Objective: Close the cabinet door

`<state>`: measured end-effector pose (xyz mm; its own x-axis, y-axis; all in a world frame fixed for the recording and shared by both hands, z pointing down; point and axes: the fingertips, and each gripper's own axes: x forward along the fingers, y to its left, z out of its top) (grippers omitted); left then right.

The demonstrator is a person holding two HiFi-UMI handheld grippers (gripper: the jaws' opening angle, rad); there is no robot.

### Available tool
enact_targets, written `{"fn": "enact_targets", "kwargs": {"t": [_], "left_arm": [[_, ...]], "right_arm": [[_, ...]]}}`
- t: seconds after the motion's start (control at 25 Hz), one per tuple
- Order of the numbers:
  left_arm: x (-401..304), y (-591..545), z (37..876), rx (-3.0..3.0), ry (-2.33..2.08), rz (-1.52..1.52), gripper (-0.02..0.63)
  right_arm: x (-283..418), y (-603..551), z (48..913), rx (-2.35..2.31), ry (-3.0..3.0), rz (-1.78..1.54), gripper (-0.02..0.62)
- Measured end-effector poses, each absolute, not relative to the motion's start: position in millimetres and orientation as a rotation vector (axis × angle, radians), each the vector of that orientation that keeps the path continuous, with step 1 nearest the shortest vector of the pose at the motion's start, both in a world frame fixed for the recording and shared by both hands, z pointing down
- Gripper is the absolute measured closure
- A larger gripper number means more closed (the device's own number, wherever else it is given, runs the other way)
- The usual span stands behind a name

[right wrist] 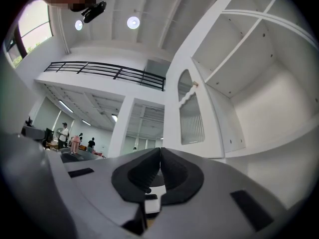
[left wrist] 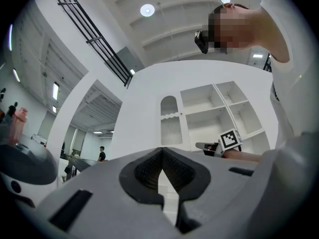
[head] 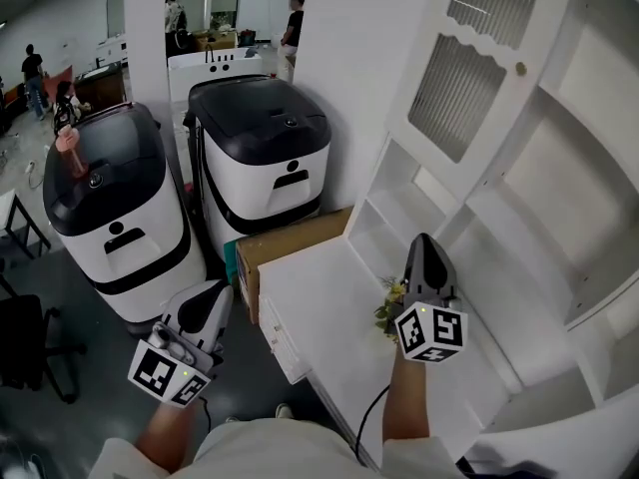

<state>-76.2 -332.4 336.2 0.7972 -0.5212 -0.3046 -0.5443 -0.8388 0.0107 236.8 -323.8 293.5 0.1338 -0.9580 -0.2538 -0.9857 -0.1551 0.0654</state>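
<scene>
The white cabinet door [head: 479, 63] stands swung open at the upper right. It has a ribbed glass panel and a small round knob [head: 519, 69]. Open shelves [head: 559, 168] lie to its right. My right gripper [head: 424, 242] hovers over the white counter [head: 319, 307], pointing toward the lower shelves, well below the door. Its jaws are shut with nothing between them [right wrist: 160, 151]; the door [right wrist: 192, 116] and knob [right wrist: 196, 84] show ahead. My left gripper [head: 213, 295] hangs low at the left, off the counter, shut and empty [left wrist: 160, 151]. The door [left wrist: 170, 121] and my right gripper [left wrist: 219, 146] appear beyond it.
Two white-and-black machines [head: 110, 208] [head: 265, 143] stand left of the cabinet. A cardboard box [head: 290, 239] sits against the counter's far end. A small flower bunch [head: 389, 307] lies beside my right gripper. A black chair [head: 25, 352] is at far left; people stand in the background.
</scene>
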Motion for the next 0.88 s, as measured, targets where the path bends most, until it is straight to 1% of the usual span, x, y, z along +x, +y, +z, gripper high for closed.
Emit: {"fn": "enact_targets", "kwargs": {"t": [0.24, 0.6, 0.72, 0.88], "left_arm": [[-129, -334, 334, -2.832, 1.035, 0.474, 0.600], [-212, -332, 340, -2.665, 1.370, 0.457, 0.599], [-222, -332, 348, -2.654, 1.415, 0.435, 0.600], [-211, -333, 350, -2.675, 1.373, 0.440, 0.599]], "right_arm": [[190, -307, 308, -2.199, 2.114, 0.373, 0.594], [181, -263, 327, -2.310, 2.127, 0.412, 0.594], [183, -260, 336, -2.336, 2.134, 0.395, 0.594], [177, -258, 350, -2.317, 2.166, 0.326, 0.594]]}}
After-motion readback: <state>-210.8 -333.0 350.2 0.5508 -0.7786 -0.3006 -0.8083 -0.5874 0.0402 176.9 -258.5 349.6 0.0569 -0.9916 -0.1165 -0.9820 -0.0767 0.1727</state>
